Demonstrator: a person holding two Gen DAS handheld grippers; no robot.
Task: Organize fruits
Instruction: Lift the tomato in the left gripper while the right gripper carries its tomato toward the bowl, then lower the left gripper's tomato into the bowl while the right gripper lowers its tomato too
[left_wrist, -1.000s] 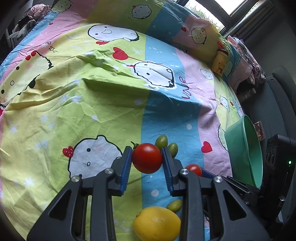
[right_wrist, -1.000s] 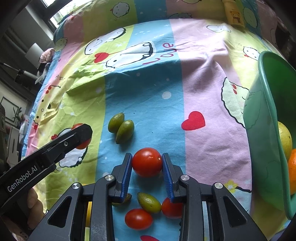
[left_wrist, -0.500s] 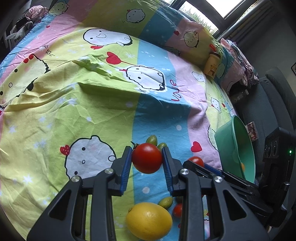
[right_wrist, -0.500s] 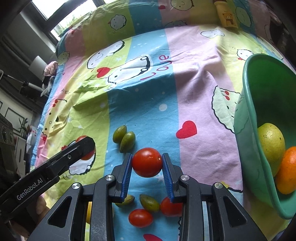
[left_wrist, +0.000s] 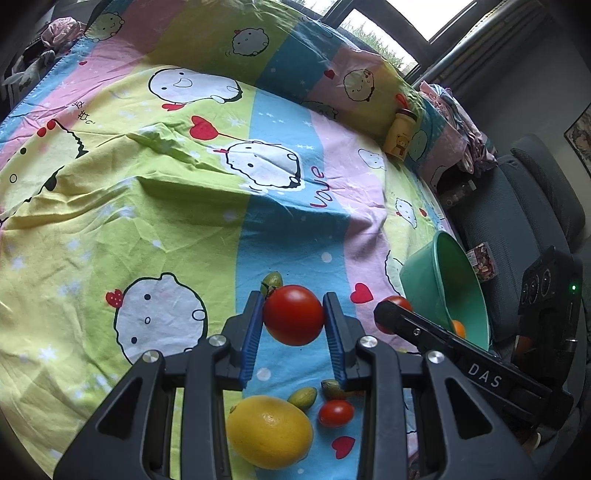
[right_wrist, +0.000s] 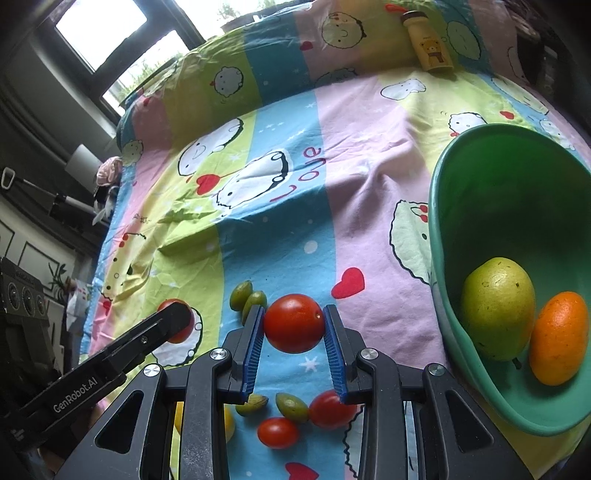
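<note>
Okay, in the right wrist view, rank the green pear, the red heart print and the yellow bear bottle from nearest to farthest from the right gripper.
1. Red heart print: just beyond the right gripper, slightly right.
2. Green pear: in the bowl, off right.
3. Yellow bear bottle: far end, against the pillow.

Daylight comes in through the bright white window (right_wrist: 99, 33) at the top, so bright that the glass is washed out; the striped cartoon-print cotton bedsheet (left_wrist: 155, 206) is well lit, with soft shadows in its folds; both views bend round at the edges and go black in the corners; things up close look sharp; the dark room sides stay dim.
</note>
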